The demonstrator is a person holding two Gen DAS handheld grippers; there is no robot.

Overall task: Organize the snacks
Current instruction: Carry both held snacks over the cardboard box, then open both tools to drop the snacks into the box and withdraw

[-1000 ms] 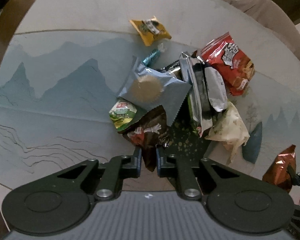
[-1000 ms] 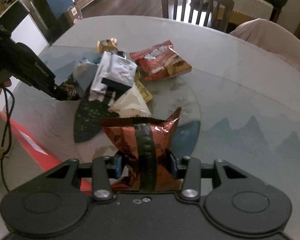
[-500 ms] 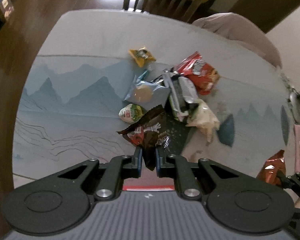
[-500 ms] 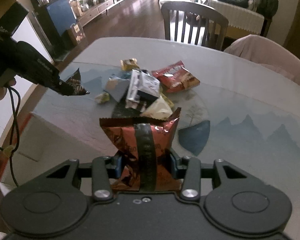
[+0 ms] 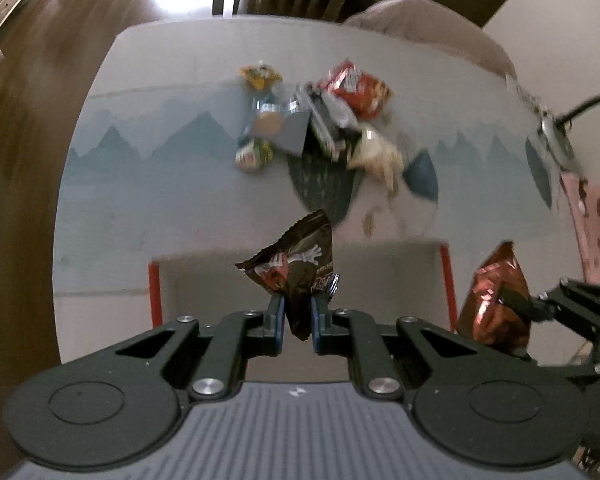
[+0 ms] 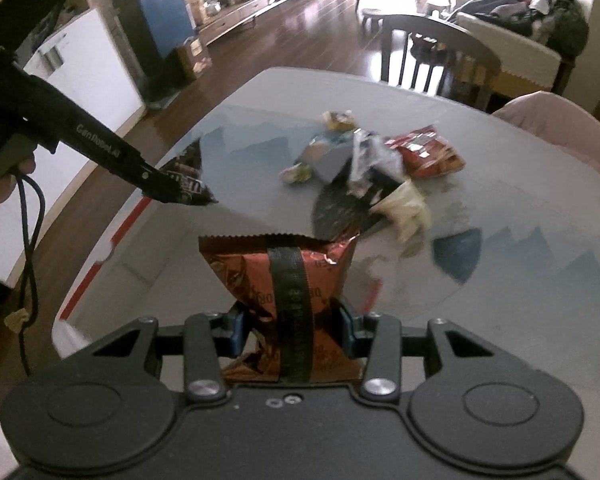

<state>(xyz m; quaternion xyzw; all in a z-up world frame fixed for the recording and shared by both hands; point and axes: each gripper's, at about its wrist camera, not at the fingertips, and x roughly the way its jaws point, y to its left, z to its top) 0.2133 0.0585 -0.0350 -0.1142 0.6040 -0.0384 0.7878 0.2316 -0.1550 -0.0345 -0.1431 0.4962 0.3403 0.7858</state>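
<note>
My left gripper (image 5: pixel 296 322) is shut on a dark brown candy packet (image 5: pixel 296 270) and holds it in the air above a red-edged cardboard box (image 5: pixel 300 280) at the table's near edge. The packet also shows in the right wrist view (image 6: pixel 188 182). My right gripper (image 6: pixel 292 330) is shut on a copper-red snack bag (image 6: pixel 288 280), also over the box; the bag shows in the left wrist view (image 5: pixel 496 300). A pile of snacks (image 5: pixel 324 120) lies at the middle of the table: a red bag (image 5: pixel 356 86), a yellow packet (image 5: pixel 260 74), a grey-blue packet (image 5: pixel 276 128) and a pale bag (image 5: pixel 376 154).
The round table (image 5: pixel 160 184) has a blue mountain print. A chair (image 6: pixel 432 54) stands behind it and a pink cushioned seat (image 5: pixel 428 24) at the far right. A pink item (image 5: pixel 588 224) lies at the table's right edge.
Both grippers have pulled back and up from the snack pile, each with its packet. The red-edged box has come into view beneath them.
</note>
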